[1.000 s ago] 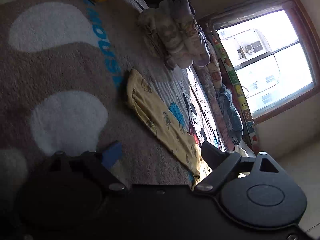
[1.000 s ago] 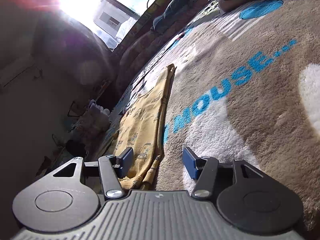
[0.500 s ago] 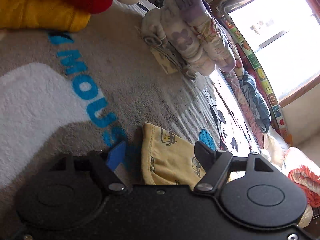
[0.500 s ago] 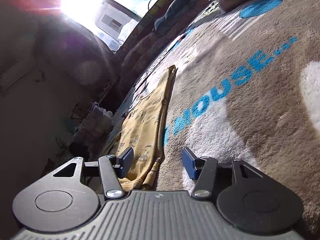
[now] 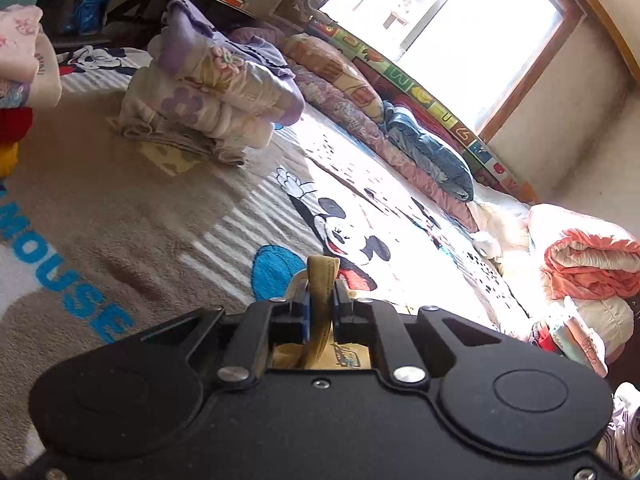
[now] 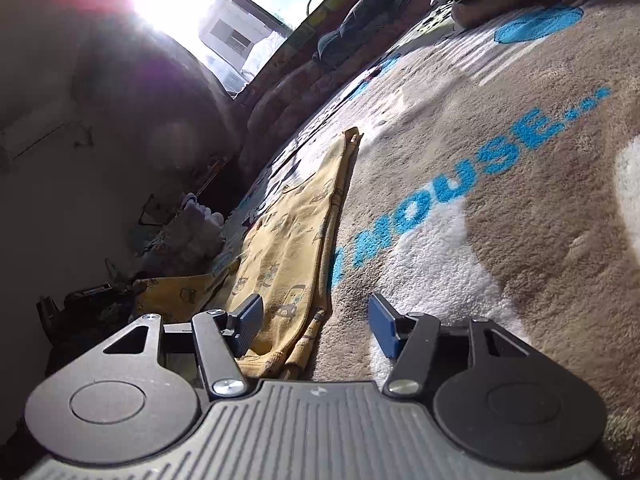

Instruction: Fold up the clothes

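Note:
A yellow printed garment [image 6: 294, 236] lies flat in a long strip on the brown Mickey Mouse blanket [image 6: 500, 216]. My right gripper [image 6: 316, 322] is open, low over the garment's near end; its left pad rests above the cloth. Its far corner looks lifted at the left, beside a dark shape [image 6: 80, 300] there. In the left wrist view my left gripper [image 5: 320, 300] is shut on a bunched edge of the yellow garment [image 5: 322, 276], which sticks up between the pads and shows again below them.
A stack of folded pastel clothes [image 5: 208, 96] stands on the blanket ahead of the left gripper. Rolled quilts and a blue pillow [image 5: 428, 152] line the window side. A pile of pink and white laundry [image 5: 588, 264] sits at the right. More folded items [image 5: 20, 60] lie far left.
My left gripper has swung over the yellow garment's end, shut on its edge and raised it. The right gripper has stayed open in place.

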Available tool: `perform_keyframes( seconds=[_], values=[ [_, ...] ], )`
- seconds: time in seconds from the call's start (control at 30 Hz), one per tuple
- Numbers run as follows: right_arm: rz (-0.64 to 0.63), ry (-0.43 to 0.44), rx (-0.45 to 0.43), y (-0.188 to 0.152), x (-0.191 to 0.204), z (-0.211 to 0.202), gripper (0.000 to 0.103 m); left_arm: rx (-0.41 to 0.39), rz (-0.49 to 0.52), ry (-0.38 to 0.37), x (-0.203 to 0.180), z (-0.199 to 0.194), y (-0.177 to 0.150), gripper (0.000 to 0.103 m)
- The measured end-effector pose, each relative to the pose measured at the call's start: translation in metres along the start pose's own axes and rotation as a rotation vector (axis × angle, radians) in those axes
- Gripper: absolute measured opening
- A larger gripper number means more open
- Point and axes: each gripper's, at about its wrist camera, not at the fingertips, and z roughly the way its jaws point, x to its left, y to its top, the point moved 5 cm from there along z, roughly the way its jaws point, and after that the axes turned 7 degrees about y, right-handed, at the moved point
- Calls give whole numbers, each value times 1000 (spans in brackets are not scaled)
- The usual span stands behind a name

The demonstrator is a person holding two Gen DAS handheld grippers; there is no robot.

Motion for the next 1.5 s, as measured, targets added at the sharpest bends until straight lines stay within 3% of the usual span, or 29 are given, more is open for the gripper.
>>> perform_keyframes(
  seconds=[0.27, 0.43, 0.57, 0.87, 1.1, 1.17, 1.2, 1.23, 1.4, 1.5],
  values=[
    [69, 55, -25, 5, -2, -7, 65, 8, 272, -152, -119, -27, -40, 8],
    [117, 77, -41, 8, -5, -9, 66, 85, 406, -213, -170, -19, -88, 8],
    [137, 85, -44, 8, -6, -10, 66, 131, 460, -246, -196, -11, -125, 8],
    [264, 179, -108, 15, -16, -16, 74, 150, 506, -316, -238, -14, -153, 5],
    [357, 237, -165, 21, -27, -19, 74, 184, 546, -301, -240, -6, -170, 5],
    [308, 208, -152, 23, -23, -17, 74, 194, 513, -287, -227, -8, -165, 15],
    [272, 176, -134, 24, -21, -13, 74, 200, 497, -274, -218, -9, -161, 44],
    [236, 143, -116, 24, -18, -9, 74, 178, 479, -261, -208, -12, -157, 64],
    [-36, -82, 28, 28, 4, 26, 66, 192, 332, -204, -143, -25, -144, 67],
    [-59, -117, 36, 30, 9, 38, 66, 203, 248, -175, -106, -32, -146, 68]
  ],
)
